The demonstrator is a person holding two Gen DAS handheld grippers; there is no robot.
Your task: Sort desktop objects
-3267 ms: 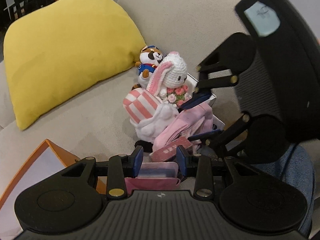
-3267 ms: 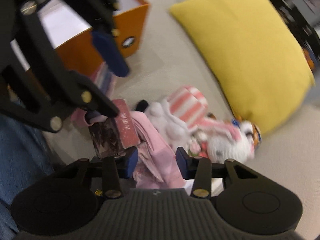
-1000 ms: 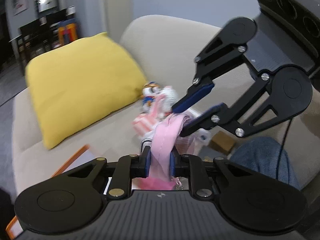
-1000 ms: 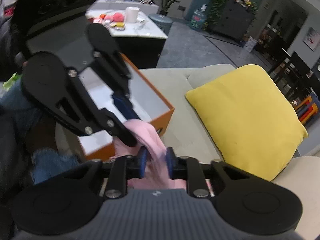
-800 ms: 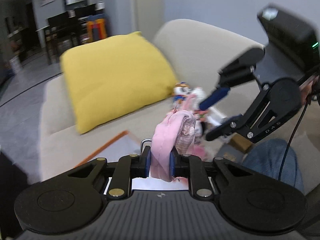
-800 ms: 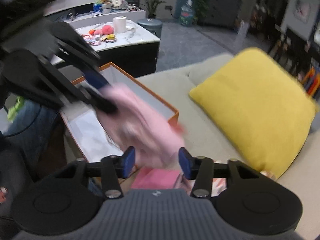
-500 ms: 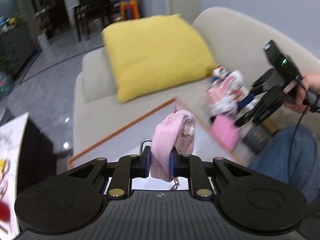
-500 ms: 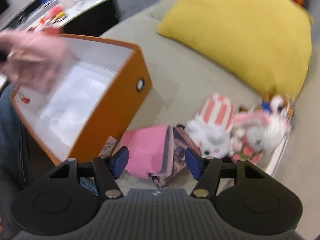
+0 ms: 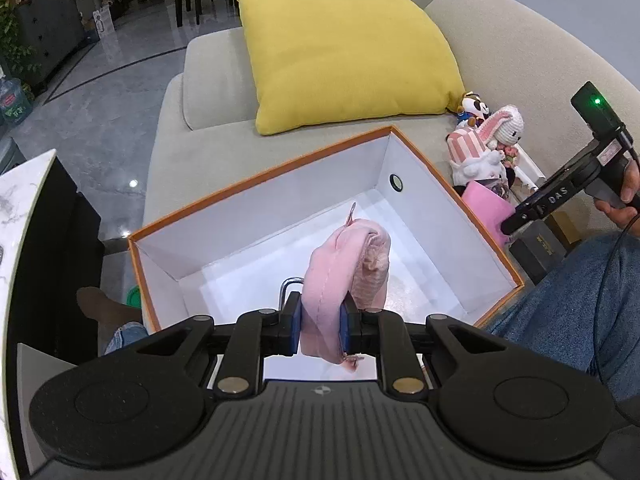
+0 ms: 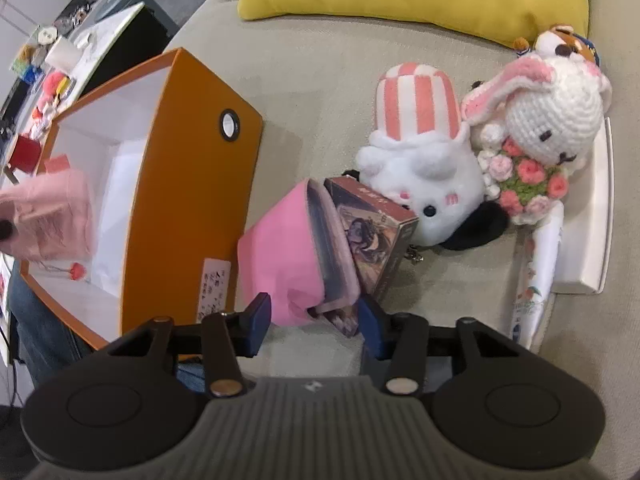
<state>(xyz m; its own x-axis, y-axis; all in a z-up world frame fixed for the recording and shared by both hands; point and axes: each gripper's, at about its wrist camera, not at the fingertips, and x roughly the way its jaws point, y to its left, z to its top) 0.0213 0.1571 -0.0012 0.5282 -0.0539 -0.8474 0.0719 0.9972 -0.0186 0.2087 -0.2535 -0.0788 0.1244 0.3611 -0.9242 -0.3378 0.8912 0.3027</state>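
Observation:
My left gripper point(image 9: 320, 320) is shut on a pink fabric pouch point(image 9: 348, 264) and holds it over the open orange box point(image 9: 260, 178), whose white inside looks bare beneath it. In the right wrist view the same pouch point(image 10: 52, 208) hangs over that box point(image 10: 192, 184). My right gripper point(image 10: 316, 314) points down at a pink flat case point(image 10: 284, 248) leaning on a dark illustrated box point(image 10: 372, 232). Its jaws are closing with the lower corners of both between them, and the pads do not press on them.
A striped plush point(image 10: 420, 100) and a crochet bunny point(image 10: 552, 104) sit behind the dark box, beside a white tray point(image 10: 596, 208) and a printed tube point(image 10: 536, 272). A yellow cushion point(image 9: 344, 52) leans on the sofa back. A person's jeans-clad leg point(image 9: 580, 300) lies right of the box.
The right gripper let go of the pink pouch and dropped to the pink case, jaws apart. The left gripper carried the pouch away from the toy pile to above the orange box.

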